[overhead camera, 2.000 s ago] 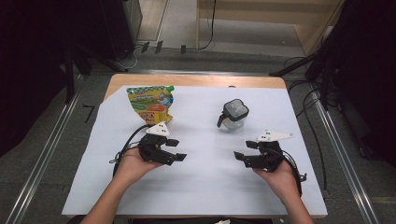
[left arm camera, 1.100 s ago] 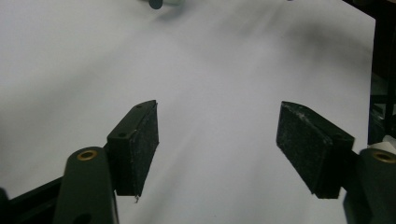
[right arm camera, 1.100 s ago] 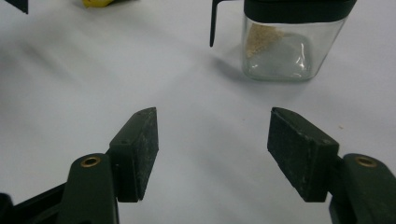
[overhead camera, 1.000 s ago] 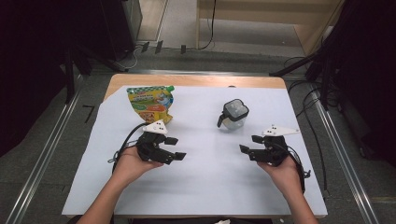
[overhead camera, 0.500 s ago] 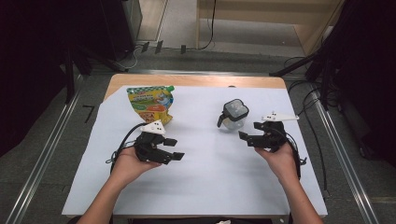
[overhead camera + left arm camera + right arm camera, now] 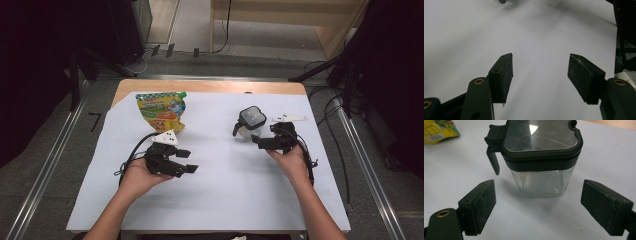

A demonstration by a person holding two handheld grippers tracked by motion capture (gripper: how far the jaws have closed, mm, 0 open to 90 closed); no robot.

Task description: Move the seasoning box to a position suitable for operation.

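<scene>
A small clear glass jar (image 6: 250, 124) (image 6: 541, 162) with a black-rimmed lid and a black side handle stands upright on the white sheet at the right. My right gripper (image 6: 261, 142) (image 6: 537, 206) is open just in front of it, its jaws wider than the jar and short of its walls. A colourful spouted pouch (image 6: 162, 111) (image 6: 437, 130) lies flat at the back left. My left gripper (image 6: 184, 161) (image 6: 541, 76) is open over bare white sheet, nothing between its pads.
The white sheet (image 6: 225, 185) covers most of a wooden table (image 6: 210, 86). Metal rails run along both sides on the floor. Cables (image 6: 330, 130) trail off the table's right edge. A dark stand (image 6: 624, 22) shows at the right of the left gripper view.
My right gripper has moved forward and left, from the near right of the sheet up to the jar. The left gripper has stayed almost in place.
</scene>
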